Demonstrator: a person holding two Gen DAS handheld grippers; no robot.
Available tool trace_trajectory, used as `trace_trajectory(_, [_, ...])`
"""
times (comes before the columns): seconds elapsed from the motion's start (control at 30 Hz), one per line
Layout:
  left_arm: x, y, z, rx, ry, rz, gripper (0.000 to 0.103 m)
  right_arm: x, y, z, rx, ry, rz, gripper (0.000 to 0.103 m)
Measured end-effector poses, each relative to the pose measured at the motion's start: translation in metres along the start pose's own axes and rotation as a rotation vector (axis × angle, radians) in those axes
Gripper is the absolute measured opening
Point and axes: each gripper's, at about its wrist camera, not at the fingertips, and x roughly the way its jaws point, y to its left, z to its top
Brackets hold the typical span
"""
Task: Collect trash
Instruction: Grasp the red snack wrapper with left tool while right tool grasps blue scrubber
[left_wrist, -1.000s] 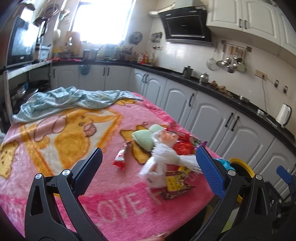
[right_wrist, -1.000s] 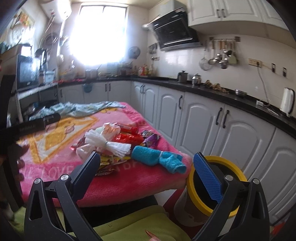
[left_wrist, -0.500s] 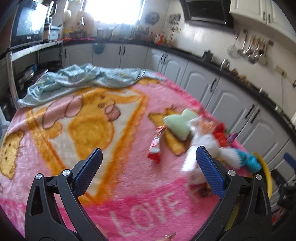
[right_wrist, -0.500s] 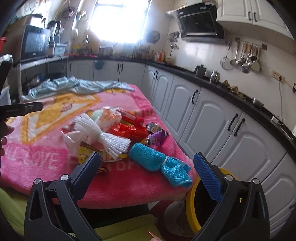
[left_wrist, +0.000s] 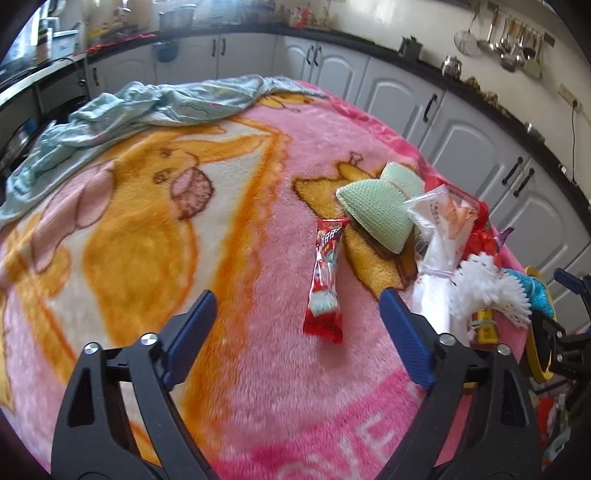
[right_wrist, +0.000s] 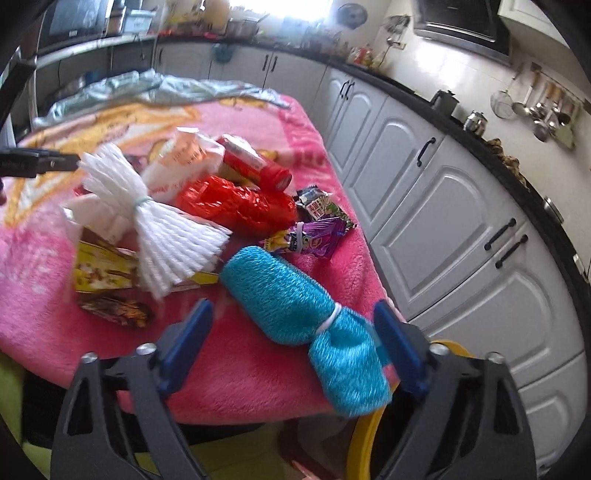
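Now both my grippers have come down toward the table since a second ago, and the kitchen walls have mostly left the views.

On the left side, my left gripper (left_wrist: 297, 325) hangs over the pink blanket (left_wrist: 258, 387). Its jaws are wide but closing a little, and nothing is pressed between them. The red snack wrapper (left_wrist: 325, 280) lies flat on the blanket, between the two fingers as the left wrist camera sees it, but apart from both pads. Before, this wrapper was far ahead; now it is the nearest piece, so I judge it is my first target on this side. Just to the right of it sits the green mesh sponge (left_wrist: 380, 210).

On the right side, my right gripper (right_wrist: 293, 339) is also wide, closing slightly, and empty. The blue tied scrubber (right_wrist: 295, 310) lies between its fingers at the table edge, not yet gripped. The white foam net (right_wrist: 162, 225) and red net bag (right_wrist: 236, 206) lie behind it. The yellow-rimmed bin (right_wrist: 362, 443) stands below the edge, near, so dropping should be short work.
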Motion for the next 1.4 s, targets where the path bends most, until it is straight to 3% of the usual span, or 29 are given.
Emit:
trace_trajectory(0.23, [0.035, -0.006, 0.015, 0.027, 0.090, -0.054, 0.064, 0.028, 0.006, 0.013, -0.100, 0.051, 0.045, 0.078])
trace_trajectory(0.43, [0.056, -0.005, 0.027, 0.028, 0.134, -0.071, 0.046, 0.054, 0.003, 0.016, -0.130, 0.120, 0.092, 0.061])
trace_trajectory(0.8, [0.071, -0.002, 0.032, 0.044, 0.144, -0.103, 0.010, 0.046, -0.008, 0.008, -0.058, 0.079, 0.142, 0.032])
trace_trajectory(0.97, [0.066, 0.004, 0.029, 0.043, 0.122, -0.104, 0.007, 0.036, -0.012, 0.003, -0.001, 0.047, 0.146, 0.026])
trace_trajectory(1.13, [0.041, 0.010, 0.035, 0.017, 0.045, -0.115, 0.006, 0.019, -0.023, -0.002, 0.070, 0.002, 0.159, 0.025])
trace_trajectory(1.4, [-0.013, -0.018, 0.048, 0.066, -0.078, -0.174, 0.006, -0.018, -0.045, -0.006, 0.180, -0.086, 0.173, 0.025])
